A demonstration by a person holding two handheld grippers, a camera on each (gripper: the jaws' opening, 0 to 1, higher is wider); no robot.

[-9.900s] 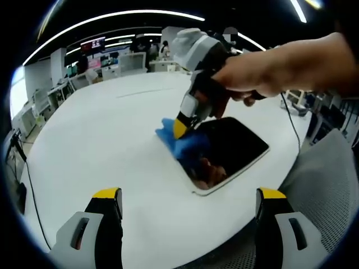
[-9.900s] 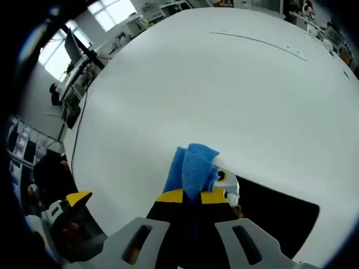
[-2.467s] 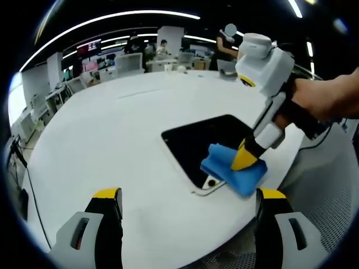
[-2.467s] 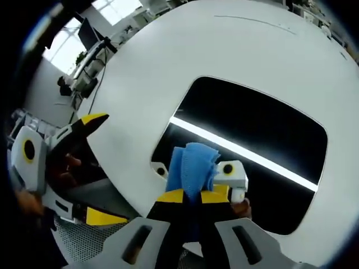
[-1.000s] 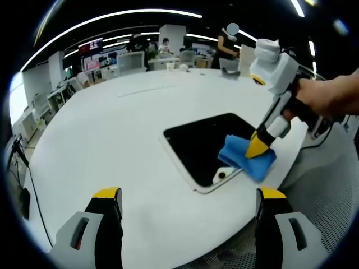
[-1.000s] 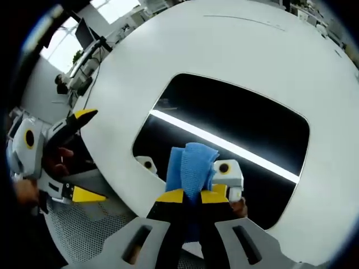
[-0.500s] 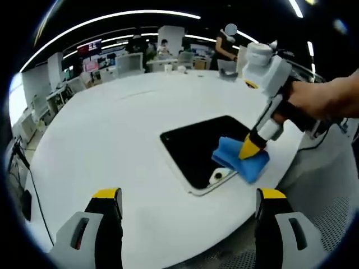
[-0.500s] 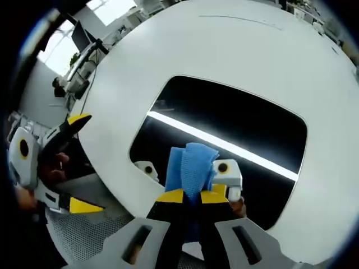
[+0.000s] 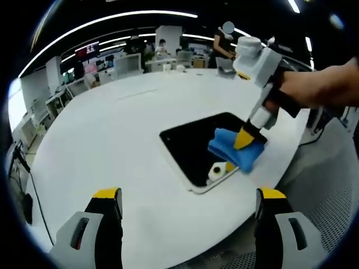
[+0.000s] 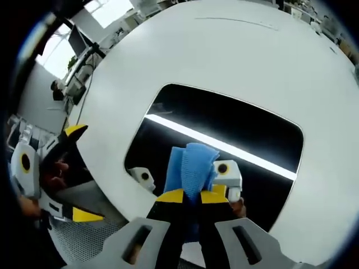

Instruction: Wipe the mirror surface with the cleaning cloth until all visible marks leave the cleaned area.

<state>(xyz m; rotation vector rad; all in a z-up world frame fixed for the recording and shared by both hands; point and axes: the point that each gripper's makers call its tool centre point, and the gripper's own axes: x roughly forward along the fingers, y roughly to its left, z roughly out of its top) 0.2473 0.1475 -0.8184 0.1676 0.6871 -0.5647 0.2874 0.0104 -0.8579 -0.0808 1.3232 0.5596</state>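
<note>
1. The right gripper (image 10: 191, 197) has its yellow-tipped jaws clenched on a blue cloth (image 10: 190, 166), which bunches up between them.
2. In the left gripper view the same right gripper (image 9: 242, 140) comes in from the right, held by a hand (image 9: 314, 89), and presses the cloth (image 9: 235, 150) down on the mirror.
3. The left gripper (image 9: 188, 204) hangs with its jaws spread wide, grasping nothing, near the table edge.
4. The mirror (image 9: 193, 143), a dark rounded rectangle, lies flat on the white round table (image 9: 106, 140), near its edge.
5. The cloth sits at the mirror's corner on the side toward the right gripper.
6. In the right gripper view the mirror (image 10: 235, 126) reflects a bright ceiling light strip.
</note>
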